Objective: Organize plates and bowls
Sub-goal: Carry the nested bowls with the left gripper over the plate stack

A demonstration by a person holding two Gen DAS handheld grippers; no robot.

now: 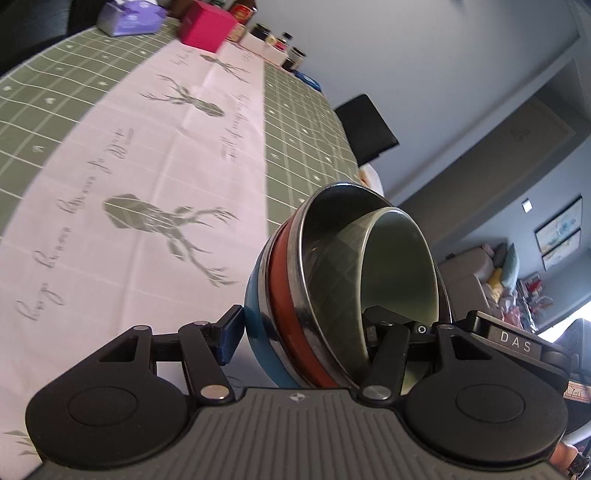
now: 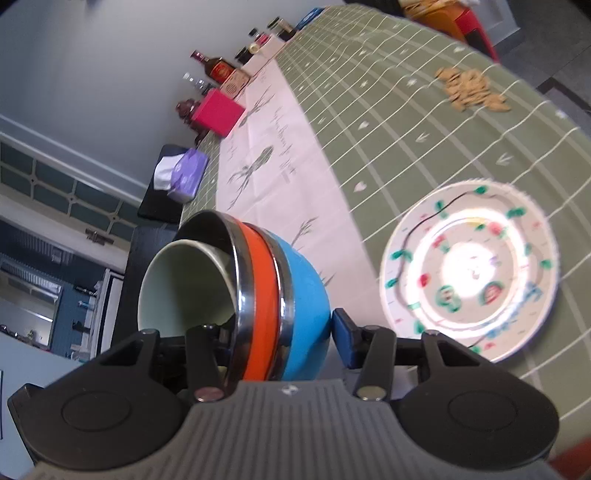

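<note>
Two grippers pinch one nested stack of bowls [image 1: 343,295] at lower centre: the left gripper [image 1: 303,332] and right gripper [image 2: 280,332] each clamp its wall. A patterned plate [image 2: 469,269] lies mid-right on the green tablecloth [image 2: 406,129].

The middle of the counter [image 1: 110,155] lies bare. A plate [image 2: 469,273] and scattered crackers [image 2: 471,90] occupy one side. Boxes [image 1: 207,26] and bottles [image 2: 218,68] line the far end.
</note>
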